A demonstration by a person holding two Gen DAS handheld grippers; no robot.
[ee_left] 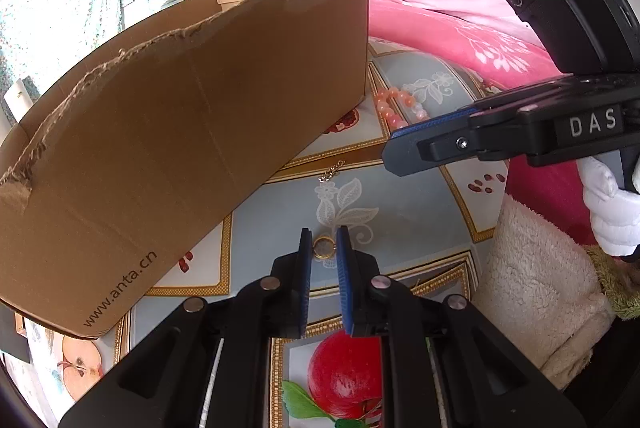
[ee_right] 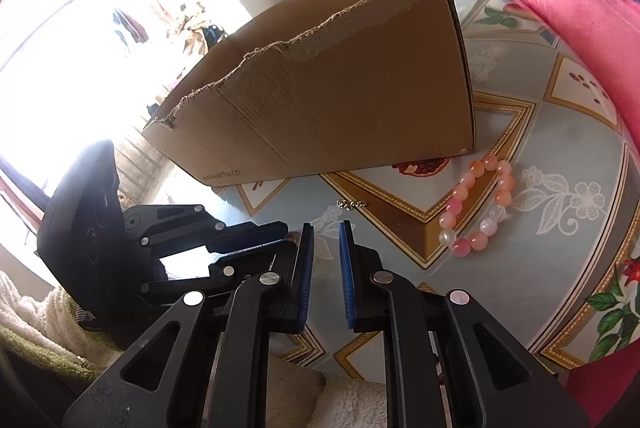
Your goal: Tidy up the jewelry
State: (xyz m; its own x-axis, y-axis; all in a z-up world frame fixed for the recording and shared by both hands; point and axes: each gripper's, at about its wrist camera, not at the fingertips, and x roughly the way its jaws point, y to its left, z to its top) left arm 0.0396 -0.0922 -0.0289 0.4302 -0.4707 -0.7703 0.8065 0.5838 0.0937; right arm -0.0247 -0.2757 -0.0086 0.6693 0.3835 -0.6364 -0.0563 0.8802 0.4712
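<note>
A small gold ring [ee_left: 324, 248] lies on the patterned tablecloth [ee_left: 400, 212], and my left gripper [ee_left: 325, 242] is shut on it, its blue pads against the ring's two sides. A short chain piece [ee_left: 332, 170] [ee_right: 351, 204] lies just in front of the open cardboard box [ee_left: 180, 132] [ee_right: 340, 88]. A pink and white bead bracelet [ee_right: 478, 204] [ee_left: 394, 104] rests near the box's right corner. My right gripper [ee_right: 326, 232] hovers over the cloth with a narrow gap and nothing between its pads. From the right wrist view the ring is hidden behind the left gripper [ee_right: 286, 234].
Pink and blue bedding [ee_left: 440, 28] is piled behind the table on the right. A fleece sleeve [ee_left: 532, 288] and a white glove [ee_left: 612, 216] are at the table's near right edge. The box's torn front wall stands tall beside both grippers.
</note>
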